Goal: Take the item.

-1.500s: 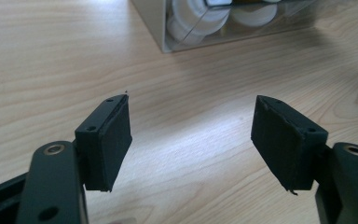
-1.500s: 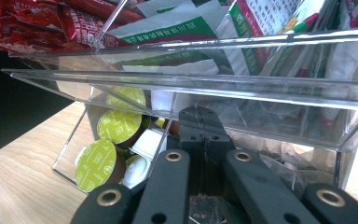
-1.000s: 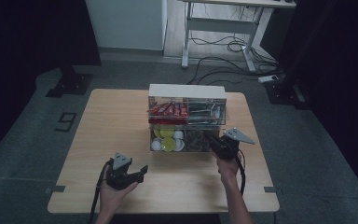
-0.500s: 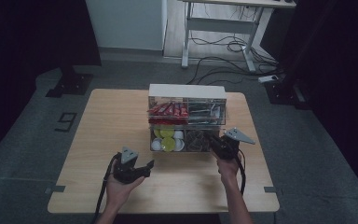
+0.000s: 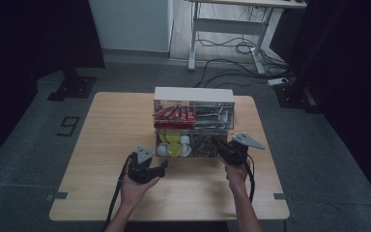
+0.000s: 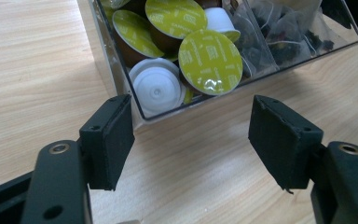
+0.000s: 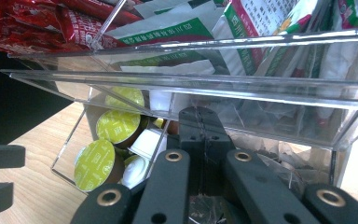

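Standing at the rear middle of the bench (image 5: 101, 145): clear acrylic organiser (image 5: 194, 123), two tiers. Upper tier: red sachets (image 5: 174, 114) at left, green-and-white packets (image 7: 242, 28) at right. Lower drawer (image 6: 121, 88) drawn out toward the person; coffee capsules (image 6: 209, 63) with green and white lids in its left compartment, dark tea bags (image 6: 279, 37) in the right one.

Left gripper (image 5: 147, 166) now closer to the drawer's left front corner than a second ago, shifted right and forward across the bench. Jaws spread wide, nothing between them but bare wood, pads (image 6: 114, 140) just short of the drawer's front wall, not touching.

Right gripper (image 5: 232, 151) unchanged in place since the earlier frame, at the drawer's right front. Jaws pressed together on the drawer's front; exact contact point hidden behind the gripper body in the right gripper view.

Organiser itself unmoved.
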Tool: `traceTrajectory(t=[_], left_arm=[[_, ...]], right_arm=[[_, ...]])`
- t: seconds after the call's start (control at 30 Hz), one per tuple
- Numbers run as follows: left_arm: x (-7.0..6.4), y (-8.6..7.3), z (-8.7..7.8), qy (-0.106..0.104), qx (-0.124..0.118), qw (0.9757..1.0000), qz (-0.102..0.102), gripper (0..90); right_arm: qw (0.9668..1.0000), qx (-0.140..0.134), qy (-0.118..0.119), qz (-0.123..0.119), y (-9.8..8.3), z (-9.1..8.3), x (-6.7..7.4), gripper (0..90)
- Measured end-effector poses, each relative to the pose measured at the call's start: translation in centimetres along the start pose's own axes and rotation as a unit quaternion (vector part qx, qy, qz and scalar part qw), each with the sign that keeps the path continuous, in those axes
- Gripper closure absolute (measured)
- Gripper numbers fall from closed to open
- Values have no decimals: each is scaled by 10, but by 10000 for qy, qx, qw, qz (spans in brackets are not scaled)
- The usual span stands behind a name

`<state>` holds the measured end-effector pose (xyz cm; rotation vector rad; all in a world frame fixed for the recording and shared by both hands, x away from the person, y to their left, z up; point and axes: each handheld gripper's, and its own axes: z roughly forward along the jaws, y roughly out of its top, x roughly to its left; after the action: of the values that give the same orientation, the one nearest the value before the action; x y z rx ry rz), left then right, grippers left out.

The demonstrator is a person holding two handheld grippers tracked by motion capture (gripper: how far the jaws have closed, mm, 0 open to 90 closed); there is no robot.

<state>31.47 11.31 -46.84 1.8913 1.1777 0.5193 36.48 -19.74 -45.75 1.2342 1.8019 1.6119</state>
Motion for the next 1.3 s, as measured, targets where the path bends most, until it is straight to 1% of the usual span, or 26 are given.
traceTrajectory(t=[0.13,0.17,0.33,0.47,0.57,0.73,0.87,0.9,1.1,1.2,1.23,1.3], left_arm=[[-1,3,4,50,-46,10000,-51,314],[-1,5,6,62,-76,9999,-99,315],[-3,7,12,47,-78,9999,-118,315],[-7,10,20,66,-41,9999,-89,317],[-10,13,28,125,-9,9999,-68,312],[-11,15,34,181,39,9998,-76,302],[-14,18,40,111,57,9999,-111,289],[-15,19,42,124,65,9999,-63,289],[-17,21,50,173,104,9998,-65,277],[-20,23,55,190,146,9997,-38,269],[-21,23,57,190,147,9997,2,265],[-22,24,59,214,133,9997,-8,263]], right_arm=[[10000,-1,-4,-1,0,0,0,886],[10000,0,-6,-3,0,0,0,886],[10000,2,-1,-6,0,0,0,886],[10000,-2,-2,-1,0,0,0,887],[10000,-3,-5,8,0,-1,-1,886],[10000,-16,-12,9,0,-1,-2,886],[10000,-23,-13,15,1,-2,-2,886],[10000,-24,-15,10,1,-2,-2,886],[10000,-22,-13,4,1,-2,-2,886],[10000,-24,-14,3,1,-2,-3,886],[10000,-26,-26,-12,1,-2,-2,886],[10000,-23,-28,-17,1,-2,-2,886]])
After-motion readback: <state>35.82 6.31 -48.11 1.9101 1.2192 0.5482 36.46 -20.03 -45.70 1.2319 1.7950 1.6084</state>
